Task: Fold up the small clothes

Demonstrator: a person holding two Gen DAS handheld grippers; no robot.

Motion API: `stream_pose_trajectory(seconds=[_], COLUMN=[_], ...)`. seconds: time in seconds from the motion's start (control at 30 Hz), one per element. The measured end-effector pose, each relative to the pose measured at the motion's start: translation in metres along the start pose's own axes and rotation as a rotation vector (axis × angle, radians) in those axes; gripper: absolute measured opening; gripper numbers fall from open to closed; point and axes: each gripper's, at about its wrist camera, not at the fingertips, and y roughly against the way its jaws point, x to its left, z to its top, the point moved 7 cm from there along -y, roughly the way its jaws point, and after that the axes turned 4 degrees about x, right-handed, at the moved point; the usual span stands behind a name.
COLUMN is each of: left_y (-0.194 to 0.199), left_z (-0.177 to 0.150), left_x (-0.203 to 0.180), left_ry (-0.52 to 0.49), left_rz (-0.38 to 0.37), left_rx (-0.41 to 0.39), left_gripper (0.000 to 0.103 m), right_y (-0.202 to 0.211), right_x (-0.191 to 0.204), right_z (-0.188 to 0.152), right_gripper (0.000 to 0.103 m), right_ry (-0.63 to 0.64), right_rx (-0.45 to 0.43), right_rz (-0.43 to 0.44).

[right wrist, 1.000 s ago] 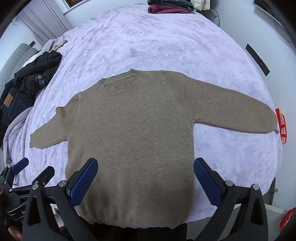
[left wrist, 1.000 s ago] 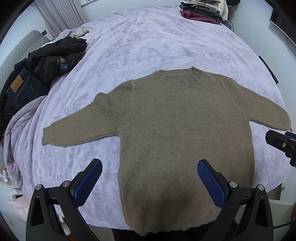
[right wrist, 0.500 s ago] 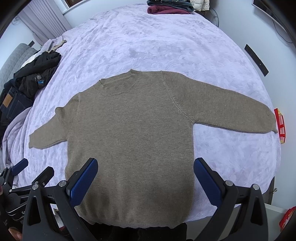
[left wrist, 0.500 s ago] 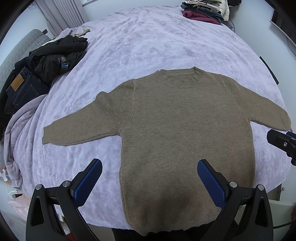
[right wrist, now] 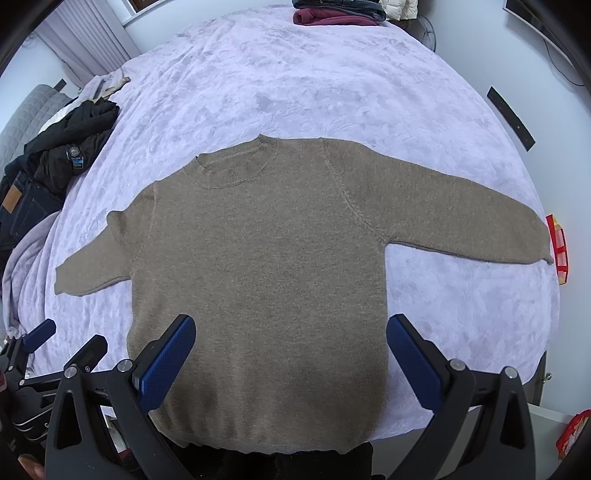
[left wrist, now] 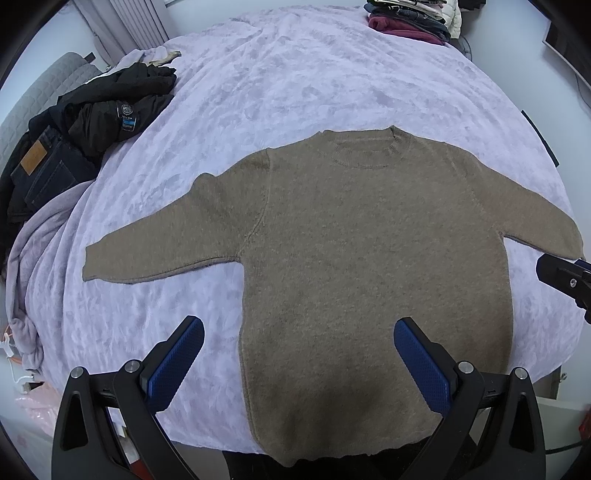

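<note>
A small brown knit sweater [left wrist: 369,258] lies flat on the lilac bedspread [left wrist: 295,81], neck away from me, both sleeves spread out; it also shows in the right wrist view [right wrist: 266,280]. My left gripper [left wrist: 299,362] is open and empty, above the sweater's lower left hem. My right gripper [right wrist: 291,362] is open and empty, above the lower hem. The right gripper's tip shows at the right edge of the left wrist view [left wrist: 565,277]; the left gripper shows at the lower left of the right wrist view [right wrist: 55,350].
A heap of black jacket and dark jeans [left wrist: 81,133] lies at the bed's left side. A stack of folded clothes [left wrist: 410,18] sits at the far edge. A red object [right wrist: 557,247] is off the bed's right side.
Both views have shifted very slightly; the sweater has not moved and both grippers stay open.
</note>
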Motion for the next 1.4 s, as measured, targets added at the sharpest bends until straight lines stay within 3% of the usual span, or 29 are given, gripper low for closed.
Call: stream_pose_trajectory(seconds=[0.83,1.4], left_y=[-0.020,-0.054], left_z=[-0.003,-0.003], left_x=[0.004,0.008], left_ry=[0.017,0.056], left_rz=[0.009,-0.006], left_rx=[0.049,0.099], left_gripper=[0.103,0.103], right_y=[-0.014,-0.043], right_x=[0.005,0.015], right_z=[-0.003,-0.003], right_gripper=[0.103,0.103], right_ry=[-0.004,0.017], right_rx=[0.024,0.056], right_rz=[-0.015,0.009])
